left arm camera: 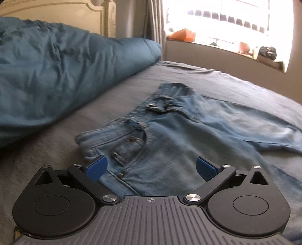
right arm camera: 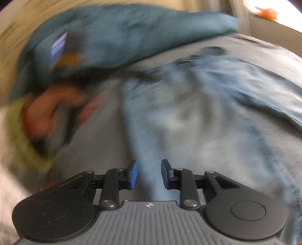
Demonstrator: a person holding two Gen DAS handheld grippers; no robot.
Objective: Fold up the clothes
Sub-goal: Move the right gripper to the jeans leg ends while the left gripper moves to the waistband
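Observation:
Light blue jeans lie flat on the grey bed sheet, waistband and front pocket nearest me, one leg running off to the right. My left gripper hovers over the pocket area, open wide, nothing between its blue pads. The right wrist view is heavily blurred. There the jeans spread ahead, and my right gripper stands over the near edge of a leg with a narrow gap between its pads. Denim shows in that gap, and no grip on it is visible.
A rumpled teal duvet is heaped on the left of the bed, against a cream headboard. A bright window sill with an orange object lies beyond. A person's hand in a yellow-green sleeve appears left.

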